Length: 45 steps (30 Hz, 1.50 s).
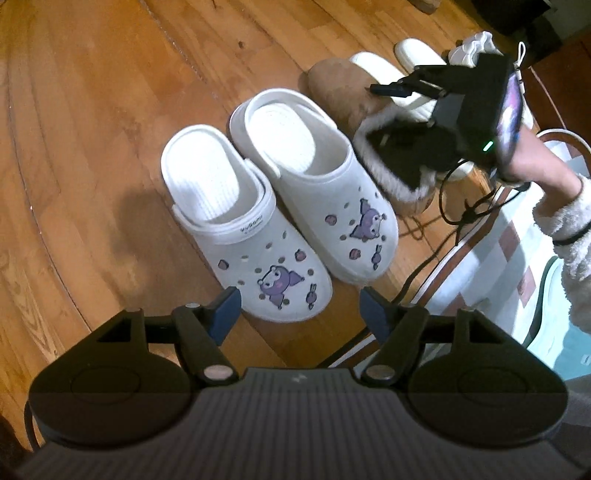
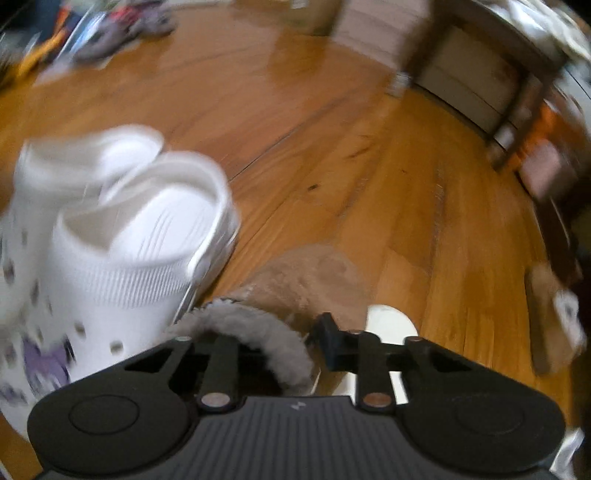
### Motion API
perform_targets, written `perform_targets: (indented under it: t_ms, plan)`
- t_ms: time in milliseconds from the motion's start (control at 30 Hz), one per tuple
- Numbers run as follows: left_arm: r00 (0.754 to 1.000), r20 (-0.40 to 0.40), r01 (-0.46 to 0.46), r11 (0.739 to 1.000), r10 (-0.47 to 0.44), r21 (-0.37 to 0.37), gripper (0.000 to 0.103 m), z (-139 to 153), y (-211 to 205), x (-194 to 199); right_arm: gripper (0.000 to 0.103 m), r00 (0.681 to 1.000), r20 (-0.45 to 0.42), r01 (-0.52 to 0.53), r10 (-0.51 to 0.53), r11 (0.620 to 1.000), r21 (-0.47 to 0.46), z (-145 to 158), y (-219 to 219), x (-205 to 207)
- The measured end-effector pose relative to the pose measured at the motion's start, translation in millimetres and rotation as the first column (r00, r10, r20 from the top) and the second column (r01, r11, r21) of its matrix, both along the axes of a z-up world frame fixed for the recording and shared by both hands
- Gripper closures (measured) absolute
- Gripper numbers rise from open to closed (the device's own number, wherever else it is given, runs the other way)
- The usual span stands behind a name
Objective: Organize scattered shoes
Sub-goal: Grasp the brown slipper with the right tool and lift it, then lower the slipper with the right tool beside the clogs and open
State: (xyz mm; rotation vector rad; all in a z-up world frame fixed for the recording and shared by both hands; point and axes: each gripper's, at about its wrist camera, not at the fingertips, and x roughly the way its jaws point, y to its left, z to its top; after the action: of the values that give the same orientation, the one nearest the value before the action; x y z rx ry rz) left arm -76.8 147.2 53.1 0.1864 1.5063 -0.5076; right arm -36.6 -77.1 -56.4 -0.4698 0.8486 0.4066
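Two white clogs (image 1: 236,206) (image 1: 321,177) with purple charms stand side by side on the wooden floor. My left gripper (image 1: 299,306) hangs open above their toes, with nothing between its fingers. Right of the clogs lies a brown fur-lined slipper (image 1: 343,92). My right gripper (image 1: 388,114), held by a hand (image 1: 543,170) in a fluffy sleeve, is at the slipper's opening. In the right wrist view that gripper (image 2: 310,339) is shut on the grey fur rim of the brown slipper (image 2: 310,280). One finger is hidden inside the opening. A white clog (image 2: 140,236) shows blurred at the left.
Two cream slippers (image 1: 373,64) (image 1: 417,51) and white sneakers (image 1: 472,48) lie beyond the brown slipper. A black cable (image 1: 417,273) trails beside a patterned rug (image 1: 517,240). Another brown slipper (image 2: 550,314) lies at the right, by dark furniture (image 2: 461,66). Clothes (image 2: 122,26) are piled far left.
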Motion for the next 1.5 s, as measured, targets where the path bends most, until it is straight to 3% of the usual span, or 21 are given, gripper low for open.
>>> perform_targets:
  t_ms: [133, 333, 400, 500, 600, 667, 700, 767, 800, 867, 967, 1000, 1033, 1067, 1100, 1133, 1200, 1233, 1300, 1467, 1500]
  plan:
    - [1.0, 0.001, -0.018, 1.0, 0.018, 0.006, 0.032, 0, 0, 4, 0.089, 0.979, -0.111, 0.193, -0.172, 0.957, 0.218, 19, -34, 13]
    - [0.998, 0.064, 0.024, 0.999, -0.027, 0.046, 0.026, 9, -7, 5, 0.088, 0.886, -0.346, 0.456, -0.308, 0.715, 0.53, 46, -87, 4]
    - [0.996, 0.075, 0.034, 0.998, -0.038, 0.05, 0.024, 11, -8, 5, 0.088, 0.817, -0.464, 0.57, -0.342, 0.596, 0.566, 49, -107, -11]
    - [0.996, 0.074, 0.038, 0.998, -0.041, 0.041, 0.024, 11, -10, 6, 0.087, 0.734, -0.582, 0.675, -0.35, 0.465, 0.573, 43, -125, -29]
    - [0.997, 0.062, 0.036, 0.999, -0.037, 0.023, 0.024, 11, -10, 8, 0.087, 0.622, -0.706, 0.783, -0.337, 0.278, 0.557, 30, -151, -57]
    - [0.997, 0.065, 0.047, 0.999, -0.048, 0.016, 0.024, 13, -11, 11, 0.086, 0.501, -0.794, 0.861, -0.344, 0.104, 0.498, 16, -166, -86]
    - [0.996, 0.07, 0.052, 0.999, -0.053, 0.013, 0.024, 15, -13, 12, 0.086, 0.461, -0.819, 0.879, -0.343, 0.051, 0.474, 11, -171, -92]
    - [0.995, 0.083, 0.054, 0.998, -0.055, 0.006, 0.024, 17, -14, 15, 0.086, 0.304, -0.903, 0.925, -0.304, -0.131, 0.356, -2, -182, -120]
    - [0.995, 0.089, 0.053, 0.999, -0.052, -0.001, 0.024, 19, -15, 17, 0.086, 0.268, -0.917, 0.931, -0.294, -0.166, 0.325, -5, -183, -126]
    - [0.994, 0.094, 0.059, 0.998, -0.058, -0.014, 0.024, 20, -18, 18, 0.073, 0.135, -0.965, 0.928, -0.227, -0.312, 0.203, -13, -184, -147]
    - [0.994, 0.09, 0.066, 0.998, -0.063, -0.024, 0.021, 19, -23, 20, 0.055, 0.047, -0.986, 0.898, -0.158, -0.426, 0.111, -17, -182, -154]
    - [0.995, 0.083, 0.065, 0.998, -0.063, -0.023, 0.021, 17, -24, 19, 0.055, 0.051, -0.987, 0.893, -0.154, -0.435, 0.114, -17, -180, -152]
    - [0.995, 0.075, 0.064, 0.998, -0.062, -0.021, 0.021, 15, -25, 19, 0.048, 0.093, -0.988, 0.88, -0.125, -0.454, 0.14, -18, -179, -146]
    - [0.997, 0.062, 0.056, 0.998, -0.054, -0.026, 0.021, 12, -24, 19, 0.029, 0.172, -0.982, 0.878, -0.084, -0.439, 0.191, -22, -180, -138]
    - [0.998, 0.049, 0.047, 0.998, -0.045, -0.031, 0.021, 10, -24, 19, 0.021, 0.257, -0.966, 0.876, -0.04, -0.411, 0.25, -26, -181, -129]
    - [0.999, 0.036, 0.038, 0.999, -0.037, -0.035, 0.021, 8, -24, 19, 0.02, 0.339, -0.941, 0.869, 0.007, -0.386, 0.31, -31, -183, -120]
    - [1.0, -0.002, 0.024, 0.999, -0.024, -0.045, 0.021, 3, -24, 17, 0.025, 0.408, -0.913, 0.871, -0.027, -0.288, 0.398, -32, -184, -115]
    - [1.0, -0.013, 0.022, 0.999, -0.022, -0.044, 0.021, 2, -25, 16, 0.025, 0.432, -0.9, 0.872, -0.066, -0.226, 0.435, -31, -184, -114]
    - [1.0, -0.008, 0.02, 0.999, -0.021, -0.034, 0.021, 2, -26, 16, 0.027, 0.535, -0.826, 0.831, -0.178, -0.065, 0.552, -22, -183, -109]
    - [1.0, 0.005, 0.016, 0.999, -0.016, -0.028, 0.018, 3, -27, 17, 0.027, 0.765, -0.525, 0.638, -0.373, 0.33, 0.695, 15, -166, -101]
    - [1.0, 0.004, 0.02, 0.999, -0.02, -0.028, 0.017, 2, -29, 17, 0.027, 0.782, -0.498, 0.617, -0.375, 0.355, 0.702, 18, -165, -100]
